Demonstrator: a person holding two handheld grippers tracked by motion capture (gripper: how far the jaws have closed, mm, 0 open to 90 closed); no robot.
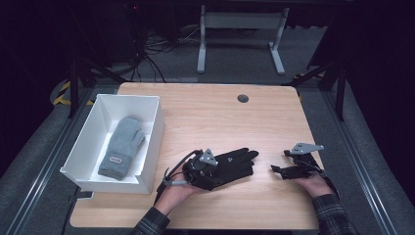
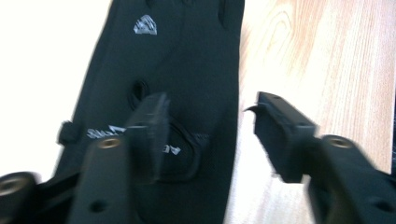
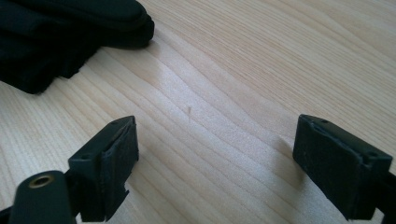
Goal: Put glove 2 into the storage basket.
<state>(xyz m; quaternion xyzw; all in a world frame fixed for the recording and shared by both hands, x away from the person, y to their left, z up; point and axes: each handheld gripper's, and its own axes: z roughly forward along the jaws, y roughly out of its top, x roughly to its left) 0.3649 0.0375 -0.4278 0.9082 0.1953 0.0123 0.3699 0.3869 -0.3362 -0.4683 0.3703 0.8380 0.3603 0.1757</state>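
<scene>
Black glove [image 1: 235, 164] flat on tabletop [image 1: 215, 117], near centre, right of white box [image 1: 152, 142] holding grey mitten [image 1: 122, 146]. Left hand-held gripper [image 2: 210, 133] over glove cuff, jaws spread, nothing pinched. Right hand-held gripper [image 3: 215, 163] right of glove, jaws spread over bare wood.

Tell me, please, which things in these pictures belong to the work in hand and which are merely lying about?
In the work:
- black glove, lying on the table
- left gripper, jaws apart over the glove's cuff
- right gripper, open above bare wood
- grey mitten in the white box

Lying about:
- table frame and cables on the floor behind
</scene>
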